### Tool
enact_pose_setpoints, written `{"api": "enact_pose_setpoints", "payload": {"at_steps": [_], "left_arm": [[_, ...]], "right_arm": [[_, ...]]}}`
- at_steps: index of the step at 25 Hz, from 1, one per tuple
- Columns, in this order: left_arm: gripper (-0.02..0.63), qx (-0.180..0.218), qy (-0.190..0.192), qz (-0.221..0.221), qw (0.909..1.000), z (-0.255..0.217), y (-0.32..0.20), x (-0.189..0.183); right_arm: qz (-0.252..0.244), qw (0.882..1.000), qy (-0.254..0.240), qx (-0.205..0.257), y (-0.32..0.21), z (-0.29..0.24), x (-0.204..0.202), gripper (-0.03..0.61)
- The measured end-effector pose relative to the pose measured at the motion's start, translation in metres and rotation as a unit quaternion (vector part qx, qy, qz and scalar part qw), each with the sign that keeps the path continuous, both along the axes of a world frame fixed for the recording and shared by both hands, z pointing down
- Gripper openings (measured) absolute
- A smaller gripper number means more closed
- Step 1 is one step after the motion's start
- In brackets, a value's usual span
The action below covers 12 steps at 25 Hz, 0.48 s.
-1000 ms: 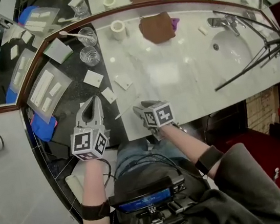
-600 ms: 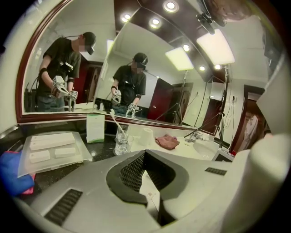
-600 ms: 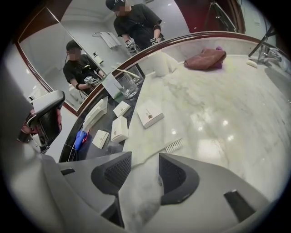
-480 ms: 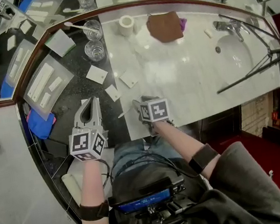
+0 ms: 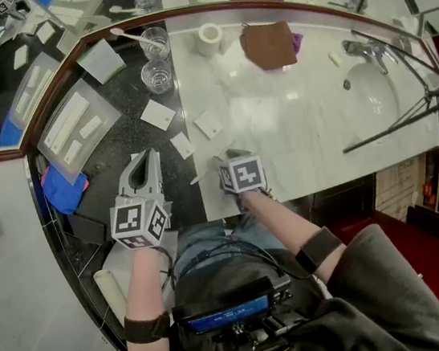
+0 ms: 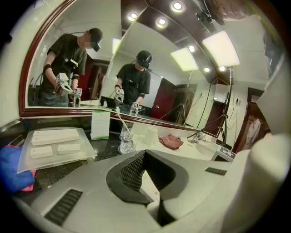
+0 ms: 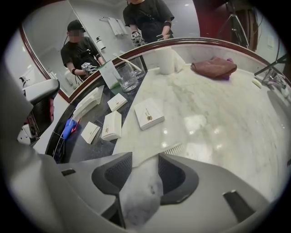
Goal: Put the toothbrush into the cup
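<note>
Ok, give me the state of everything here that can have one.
Left tongs: shut, empty.
Right tongs: jaws slightly apart, something white between them, grip unclear.
Loose toothbrush: at the right tongs' tips, not yet in a cup.
Far cup: upright, holds a second toothbrush.
Near cup: upright, empty.
Brown cloth: crumpled.

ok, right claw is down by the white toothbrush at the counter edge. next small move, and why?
Probably lower the right claw slightly and close it on the white toothbrush. Its jaws stand apart, pointing steeply down at the marble counter's edge, and the bristle end lies just past their tips, not yet pinched. The nearer clear glass cup, which looks empty, comes afterwards.
</note>
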State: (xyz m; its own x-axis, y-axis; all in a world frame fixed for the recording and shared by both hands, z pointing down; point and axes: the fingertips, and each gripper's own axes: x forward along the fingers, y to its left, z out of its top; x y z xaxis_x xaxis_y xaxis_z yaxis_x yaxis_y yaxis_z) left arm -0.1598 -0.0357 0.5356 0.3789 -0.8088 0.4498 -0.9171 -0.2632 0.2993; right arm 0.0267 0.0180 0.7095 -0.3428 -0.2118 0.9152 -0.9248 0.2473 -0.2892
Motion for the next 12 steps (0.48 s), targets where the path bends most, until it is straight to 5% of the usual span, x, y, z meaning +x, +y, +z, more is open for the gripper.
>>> {"api": "enact_pose_setpoints", "payload": {"at_steps": [12], "left_arm": [[0.003, -0.005, 0.0, 0.001, 1.0, 0.0033, -0.0018, 0.0045]], "right_arm": [[0.015, 1.0, -0.014, -0.009, -0.0069, -0.0033, -0.0073, 0.121]]}}
